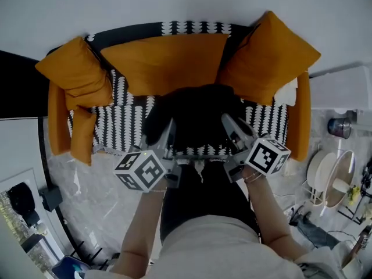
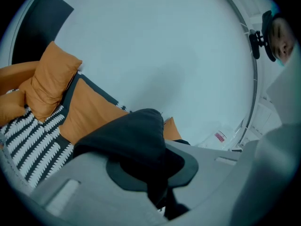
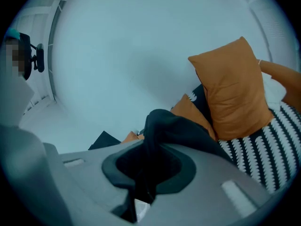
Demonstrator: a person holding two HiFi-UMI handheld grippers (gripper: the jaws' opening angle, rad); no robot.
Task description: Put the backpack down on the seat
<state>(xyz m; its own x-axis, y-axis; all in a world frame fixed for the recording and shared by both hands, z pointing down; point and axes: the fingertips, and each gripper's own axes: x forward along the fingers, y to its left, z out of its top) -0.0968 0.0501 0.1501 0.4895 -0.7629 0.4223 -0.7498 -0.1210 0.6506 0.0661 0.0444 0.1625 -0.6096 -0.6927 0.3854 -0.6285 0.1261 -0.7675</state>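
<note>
A black backpack (image 1: 197, 115) hangs over the front of the sofa seat (image 1: 122, 127), which has a black-and-white patterned cover. My left gripper (image 1: 170, 133) is shut on the bag's left side, with black fabric (image 2: 136, 140) bunched between its jaws. My right gripper (image 1: 231, 130) is shut on the bag's right side, and black fabric (image 3: 164, 131) rises from between its jaws. In the head view both grippers point toward the sofa back, side by side. Whether the bag's bottom touches the seat is hidden.
Orange cushions lean on the sofa back: one at the left (image 1: 72, 71), a wide one in the middle (image 1: 168, 60) and one at the right (image 1: 267, 57). A white fan (image 1: 331, 179) and cluttered items stand on the floor at right. A white wall rises behind the sofa.
</note>
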